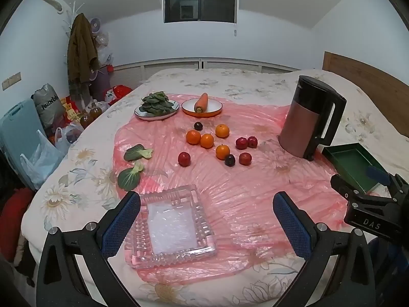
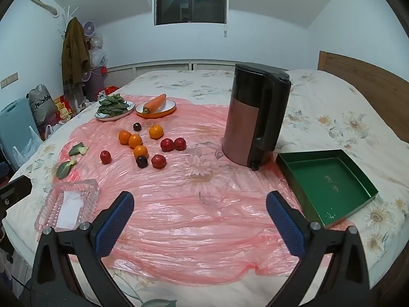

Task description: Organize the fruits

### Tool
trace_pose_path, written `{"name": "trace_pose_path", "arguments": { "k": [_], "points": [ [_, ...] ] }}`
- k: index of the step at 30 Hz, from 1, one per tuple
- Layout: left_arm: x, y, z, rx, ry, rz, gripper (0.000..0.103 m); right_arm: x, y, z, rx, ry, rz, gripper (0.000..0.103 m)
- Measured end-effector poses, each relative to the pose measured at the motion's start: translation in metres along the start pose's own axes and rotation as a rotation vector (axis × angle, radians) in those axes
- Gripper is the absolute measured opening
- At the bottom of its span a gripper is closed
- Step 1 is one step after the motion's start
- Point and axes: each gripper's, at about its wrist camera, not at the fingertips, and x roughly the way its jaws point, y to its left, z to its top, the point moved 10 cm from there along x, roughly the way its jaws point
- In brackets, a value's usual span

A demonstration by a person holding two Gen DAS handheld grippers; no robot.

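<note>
Several oranges (image 1: 207, 140) (image 2: 135, 141), small red apples (image 1: 184, 159) (image 2: 167, 144) and two dark plums (image 1: 229, 160) (image 2: 141, 161) lie loose on a pink plastic sheet (image 1: 255, 192) (image 2: 194, 220) on the bed. A clear glass tray (image 1: 173, 227) (image 2: 69, 204) sits near me on the left. A green box tray (image 1: 355, 166) (image 2: 329, 189) lies on the right. My left gripper (image 1: 207, 220) is open and empty above the glass tray's right side. My right gripper (image 2: 200, 220) is open and empty over the sheet; it also shows in the left wrist view (image 1: 368, 194).
A black and copper kettle (image 1: 309, 120) (image 2: 253, 117) stands between the fruit and the green tray. At the back are a plate of greens (image 1: 156, 105) (image 2: 115, 107) and an orange bowl with a carrot (image 1: 202, 105) (image 2: 156, 106). Two loose leaves (image 1: 133, 166) (image 2: 71, 161) lie left.
</note>
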Motion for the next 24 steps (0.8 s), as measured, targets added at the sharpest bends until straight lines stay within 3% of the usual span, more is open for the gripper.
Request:
{"name": "trace_pose_path", "arguments": {
  "k": [24],
  "points": [
    [0.01, -0.004, -0.013, 0.0, 0.012, -0.005, 0.102, 0.003, 0.0, -0.002, -0.002, 0.004, -0.001, 0.103]
  ]
}}
